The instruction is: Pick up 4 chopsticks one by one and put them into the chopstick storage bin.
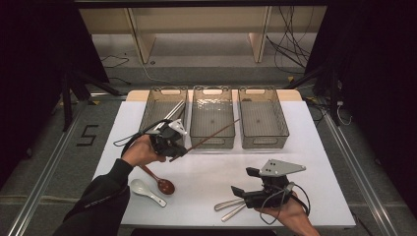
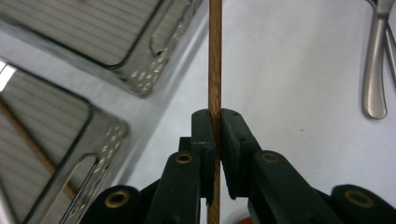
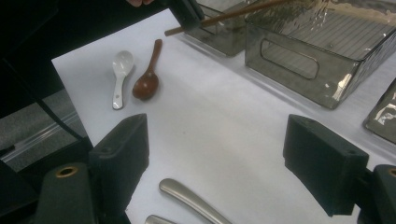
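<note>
While your left gripper (image 1: 178, 147) clamps the chopstick (image 1: 211, 134) tight between its pads, the stick juts out ahead of it, tip slanting up over the middle bin (image 1: 212, 140). Left bin (image 1: 156, 105) sits just beyond that gripper, with metal pieces leaning inside. Below your left hand lie the brown spoon (image 1: 163, 184) and the white spoon (image 1: 145, 191), side by side on the table (image 1: 206, 177). Your right gripper (image 1: 242, 183) rests low, jaws spread wide, nothing between them. Two metal handles (image 1: 230, 207) lie right at its jaws. Right bin (image 1: 262, 123) stands well ahead of it.
</note>
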`<state>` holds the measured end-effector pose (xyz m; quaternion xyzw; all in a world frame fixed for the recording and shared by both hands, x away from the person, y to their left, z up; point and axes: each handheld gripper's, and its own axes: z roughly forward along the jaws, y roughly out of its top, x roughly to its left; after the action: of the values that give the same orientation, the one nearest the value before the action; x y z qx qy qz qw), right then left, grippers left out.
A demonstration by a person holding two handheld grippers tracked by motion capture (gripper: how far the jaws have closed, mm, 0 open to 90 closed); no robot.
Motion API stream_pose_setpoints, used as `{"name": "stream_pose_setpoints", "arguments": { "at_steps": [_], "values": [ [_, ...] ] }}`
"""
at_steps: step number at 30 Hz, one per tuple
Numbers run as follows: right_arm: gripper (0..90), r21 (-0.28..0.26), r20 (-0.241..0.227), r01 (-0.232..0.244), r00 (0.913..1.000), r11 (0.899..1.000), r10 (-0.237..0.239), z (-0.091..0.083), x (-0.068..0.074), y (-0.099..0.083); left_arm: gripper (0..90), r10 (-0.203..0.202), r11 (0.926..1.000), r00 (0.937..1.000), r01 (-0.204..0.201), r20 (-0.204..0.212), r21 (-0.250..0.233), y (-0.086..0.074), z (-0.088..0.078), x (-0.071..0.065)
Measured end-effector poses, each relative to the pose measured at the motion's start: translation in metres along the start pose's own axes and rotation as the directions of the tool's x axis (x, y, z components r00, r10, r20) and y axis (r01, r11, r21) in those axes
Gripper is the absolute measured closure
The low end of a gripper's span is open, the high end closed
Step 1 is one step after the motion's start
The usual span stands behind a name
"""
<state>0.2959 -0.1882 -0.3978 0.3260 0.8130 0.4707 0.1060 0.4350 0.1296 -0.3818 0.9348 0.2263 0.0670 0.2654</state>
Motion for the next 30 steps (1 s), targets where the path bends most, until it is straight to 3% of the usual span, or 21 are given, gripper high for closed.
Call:
{"name": "stream_pose_setpoints", "arguments": {
  "at_steps": [6, 9, 11, 15, 16, 24, 30],
  "values": [
    [23.4, 0.001, 0.001, 0.002, 1.0, 1.0, -0.002, 0.0, 0.0, 0.0, 83.6, -0.062, 0.9966, 0.9972, 0.06, -0.041, -0.056, -0.004, -0.015, 0.012],
    [23.3, -0.004, 0.001, 0.002, 1.0, 1.0, -0.002, 0.0, 0.0, 0.0, 83.6, -0.104, 0.9914, 0.9916, 0.098, -0.076, -0.087, -0.007, -0.022, 0.019],
    [23.1, -0.007, 0.005, -0.001, 1.0, 1.0, 0.001, -0.001, -0.001, 0.0, 83.6, -0.14, 0.9858, 0.9871, 0.132, -0.077, -0.104, -0.009, -0.023, 0.023],
    [22.8, -0.019, 0.01, -0.003, 0.9999, 1.0, 0.003, -0.001, -0.001, -0.001, 83.6, -0.168, 0.9801, 0.9807, 0.155, -0.1, -0.124, -0.013, -0.031, 0.031],
    [22.8, -0.022, 0.01, -0.004, 0.9999, 1.0, 0.004, -0.001, -0.001, -0.001, 83.6, -0.186, 0.9752, 0.9768, 0.171, -0.105, -0.14, -0.014, -0.032, 0.033],
    [22.4, -0.032, 0.015, -0.007, 0.9999, 0.999, 0.008, -0.002, -0.002, -0.001, 83.7, -0.26, 0.9567, 0.9562, 0.236, -0.135, -0.171, -0.024, -0.039, 0.049],
    [22.4, -0.03, 0.015, -0.008, 0.9999, 1.0, 0.008, -0.002, -0.002, -0.001, 83.6, -0.344, 0.9271, 0.9253, 0.308, -0.159, -0.214, -0.037, -0.04, 0.069]
  ]
}}
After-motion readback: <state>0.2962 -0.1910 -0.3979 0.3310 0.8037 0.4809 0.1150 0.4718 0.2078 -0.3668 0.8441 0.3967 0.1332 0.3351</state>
